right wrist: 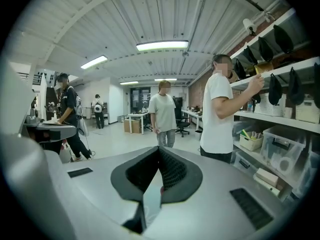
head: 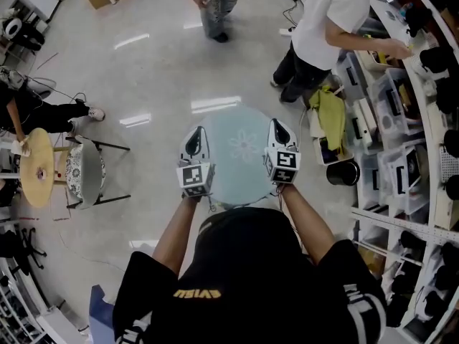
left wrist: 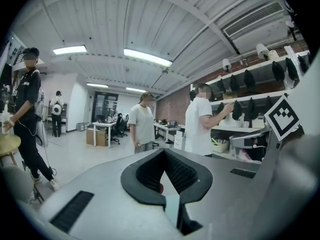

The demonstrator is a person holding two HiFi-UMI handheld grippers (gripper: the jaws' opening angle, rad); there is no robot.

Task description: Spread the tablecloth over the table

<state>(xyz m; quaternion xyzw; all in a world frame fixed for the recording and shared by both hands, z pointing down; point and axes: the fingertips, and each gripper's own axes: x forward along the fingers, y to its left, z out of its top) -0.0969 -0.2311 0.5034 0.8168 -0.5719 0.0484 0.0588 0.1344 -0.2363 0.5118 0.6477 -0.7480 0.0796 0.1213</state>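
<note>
Tablecloth pinched by left tongs, right tongs; table hidden underneath.

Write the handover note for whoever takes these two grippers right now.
Left gripper: shut on an edge of the tablecloth.
Right gripper: shut on the cloth too, at its other side.
Cloth: pale, flower print up, spread between the two grippers in front of the person.
Table: not visible, so I cannot tell whether the cloth rests on it.
Left to do: probably settle the cloth flat over the table, then release both.
</note>
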